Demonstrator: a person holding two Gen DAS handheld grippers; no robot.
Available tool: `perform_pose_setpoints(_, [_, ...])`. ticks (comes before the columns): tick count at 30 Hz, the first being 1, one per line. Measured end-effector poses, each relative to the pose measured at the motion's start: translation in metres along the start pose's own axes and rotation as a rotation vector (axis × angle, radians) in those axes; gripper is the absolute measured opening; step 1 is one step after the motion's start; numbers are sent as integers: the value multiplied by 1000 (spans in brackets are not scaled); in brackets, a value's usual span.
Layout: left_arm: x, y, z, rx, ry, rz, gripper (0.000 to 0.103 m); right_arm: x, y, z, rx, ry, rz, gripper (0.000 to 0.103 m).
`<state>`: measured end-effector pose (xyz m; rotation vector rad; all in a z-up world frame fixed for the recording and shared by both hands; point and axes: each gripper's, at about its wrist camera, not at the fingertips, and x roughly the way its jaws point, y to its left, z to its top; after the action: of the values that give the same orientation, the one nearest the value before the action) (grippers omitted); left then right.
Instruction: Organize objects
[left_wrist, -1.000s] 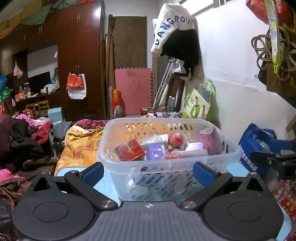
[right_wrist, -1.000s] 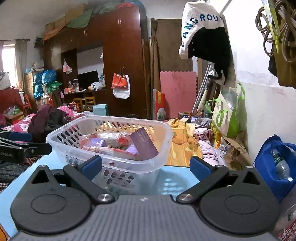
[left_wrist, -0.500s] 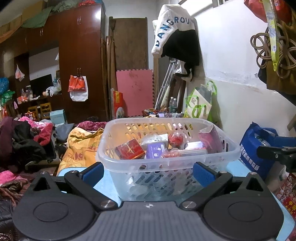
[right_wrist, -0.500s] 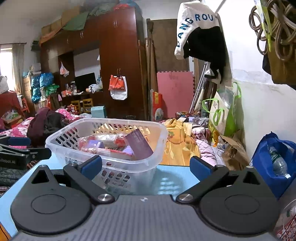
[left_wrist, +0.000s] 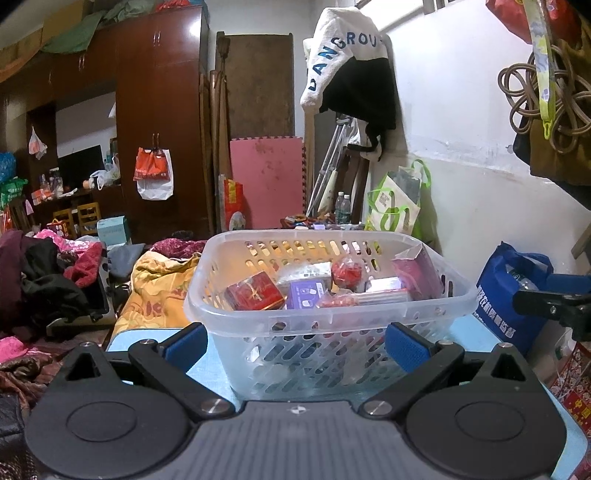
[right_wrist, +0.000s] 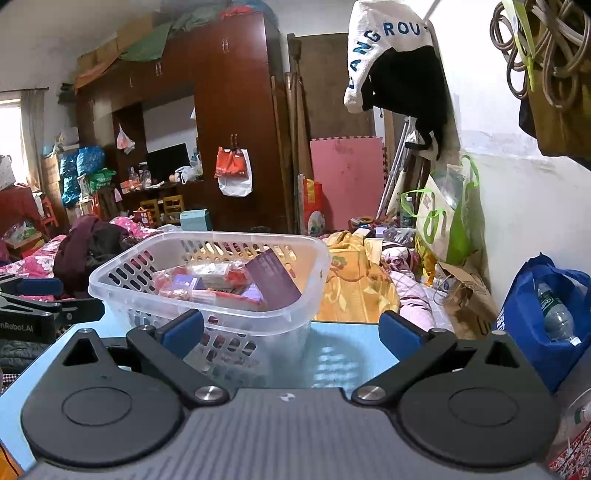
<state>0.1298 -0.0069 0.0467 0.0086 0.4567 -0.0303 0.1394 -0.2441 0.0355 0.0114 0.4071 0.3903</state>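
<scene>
Both grippers hover level over the table (left_wrist: 218, 365), spread wide and holding nothing: left gripper (left_wrist: 295, 341), right gripper (right_wrist: 291, 330). The filled basket (left_wrist: 328, 314) stands on the table ahead, barely shifted since earlier.

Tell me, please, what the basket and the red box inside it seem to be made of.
The basket looks like translucent, slightly glossy plastic: the contents show faintly through its walls, which are moulded with rows of slots. The red box is probably printed cardboard with a shiny finish, judging by its sharp edges, gold marking and light reflections; a clear film wrap is possible, but I cannot confirm it.
</scene>
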Motion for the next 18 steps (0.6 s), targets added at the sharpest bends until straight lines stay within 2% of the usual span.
perform_pose_setpoints(18, [5,-2,0,-5,10,5,103,0,3,-3,-6,-2,2,103])
